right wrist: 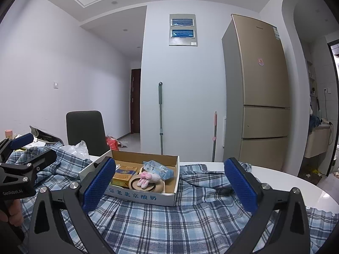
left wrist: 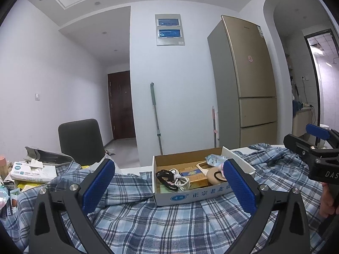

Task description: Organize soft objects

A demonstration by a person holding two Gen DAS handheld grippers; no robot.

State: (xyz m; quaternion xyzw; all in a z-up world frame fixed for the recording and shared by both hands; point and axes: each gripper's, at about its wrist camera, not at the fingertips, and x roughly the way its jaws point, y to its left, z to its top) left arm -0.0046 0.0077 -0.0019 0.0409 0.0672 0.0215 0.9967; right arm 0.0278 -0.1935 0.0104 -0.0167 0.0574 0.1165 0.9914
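A blue and white plaid shirt (left wrist: 169, 222) lies spread over the white table (right wrist: 296, 182). On it stands an open cardboard box (left wrist: 203, 196) holding a white cable (left wrist: 180, 180), a black hair tie (left wrist: 163, 173), a pink plush bunny (right wrist: 147, 177) and a pale blue packet (right wrist: 156, 169). My left gripper (left wrist: 169, 186) hovers open just before the box, low over the shirt. My right gripper (right wrist: 170, 182) is open too, in front of the box (right wrist: 137, 196) and slightly to its right. Each gripper shows in the other's view: right gripper (left wrist: 307, 137), left gripper (right wrist: 31, 149). Nothing is held.
A tissue box (left wrist: 31, 170) and clutter crowd the table's left end. A dark chair (left wrist: 80, 139) stands behind the table. A gold fridge (right wrist: 260, 97) and a mop handle (right wrist: 161, 116) lean by the far wall. A hand (right wrist: 12, 213) holds the left gripper.
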